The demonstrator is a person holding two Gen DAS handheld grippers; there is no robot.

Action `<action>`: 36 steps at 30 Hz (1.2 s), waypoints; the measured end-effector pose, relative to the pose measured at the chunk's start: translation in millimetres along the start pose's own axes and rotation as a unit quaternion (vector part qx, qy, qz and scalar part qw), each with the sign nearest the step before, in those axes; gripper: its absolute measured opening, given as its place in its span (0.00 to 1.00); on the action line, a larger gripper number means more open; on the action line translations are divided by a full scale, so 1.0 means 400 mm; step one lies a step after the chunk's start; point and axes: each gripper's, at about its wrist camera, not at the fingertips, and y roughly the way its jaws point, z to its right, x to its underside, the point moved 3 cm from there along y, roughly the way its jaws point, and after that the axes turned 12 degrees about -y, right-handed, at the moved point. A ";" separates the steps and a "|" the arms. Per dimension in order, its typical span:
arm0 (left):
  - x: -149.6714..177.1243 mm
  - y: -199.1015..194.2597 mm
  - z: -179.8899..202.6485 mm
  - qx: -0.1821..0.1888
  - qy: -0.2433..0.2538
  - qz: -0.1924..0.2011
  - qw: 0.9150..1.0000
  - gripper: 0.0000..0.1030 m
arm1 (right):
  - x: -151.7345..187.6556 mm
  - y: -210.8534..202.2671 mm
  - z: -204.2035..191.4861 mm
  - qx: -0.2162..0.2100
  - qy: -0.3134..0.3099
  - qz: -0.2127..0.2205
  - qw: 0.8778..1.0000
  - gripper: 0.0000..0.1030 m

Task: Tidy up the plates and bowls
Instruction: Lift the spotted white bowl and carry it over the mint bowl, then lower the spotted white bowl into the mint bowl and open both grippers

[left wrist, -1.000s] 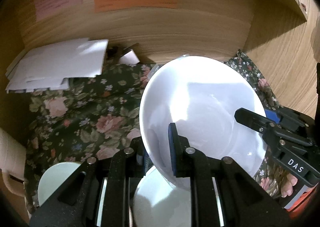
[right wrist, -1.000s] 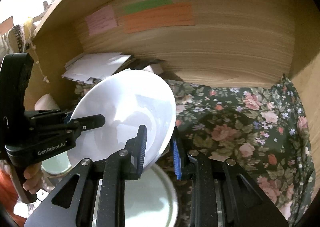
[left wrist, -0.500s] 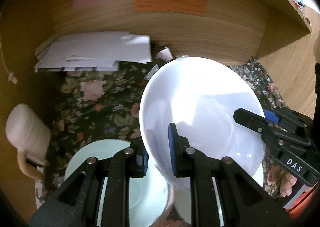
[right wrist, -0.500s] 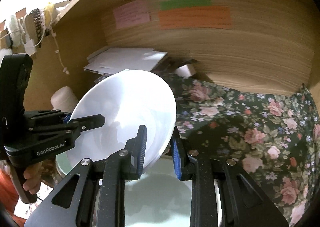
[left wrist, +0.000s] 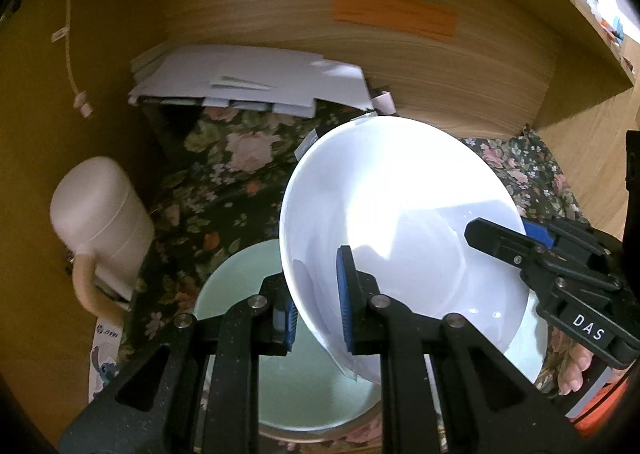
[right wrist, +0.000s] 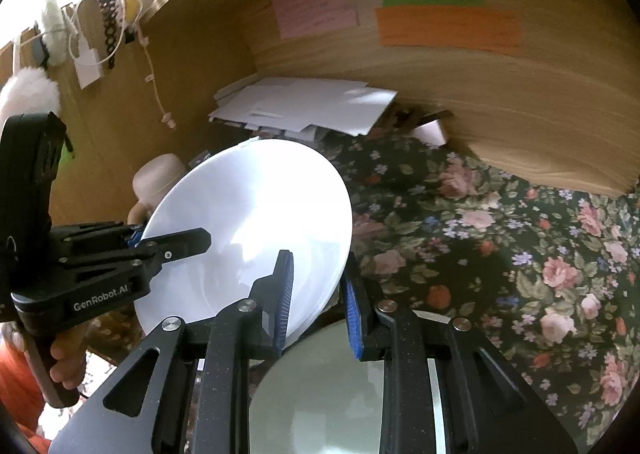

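A large white bowl [left wrist: 400, 221] is held in the air between both grippers. My left gripper [left wrist: 316, 306] is shut on its near left rim. My right gripper [right wrist: 318, 302] is shut on the opposite rim, and also shows in the left wrist view [left wrist: 516, 238]. The bowl [right wrist: 248, 230] hangs just above a pale green plate [left wrist: 304, 378] that lies on the floral cloth; the plate [right wrist: 332, 394] also shows below the right gripper. The left gripper [right wrist: 168, 244] appears at the left of the right wrist view.
A cream mug [left wrist: 100, 213] stands at the left. A stack of white papers [left wrist: 248, 81] lies at the back. The wooden back wall [right wrist: 480, 101] carries coloured notes. The floral cloth [right wrist: 520, 262] stretches to the right. A wooden side wall [left wrist: 592, 141] stands at the right.
Both grippers have carried the bowl to the left. The pale green plate has come under it, and the cream mug and paper stack have shifted toward the middle.
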 end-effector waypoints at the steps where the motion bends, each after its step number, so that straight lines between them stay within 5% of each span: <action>1: 0.002 -0.003 -0.006 -0.002 -0.001 0.000 1.000 0.16 | 0.000 0.005 -0.007 -0.003 -0.001 -0.002 1.000 0.21; 36: 0.074 0.025 -0.151 -0.024 -0.031 -0.033 0.999 0.16 | 0.041 0.127 -0.092 -0.030 0.000 -0.063 0.998 0.21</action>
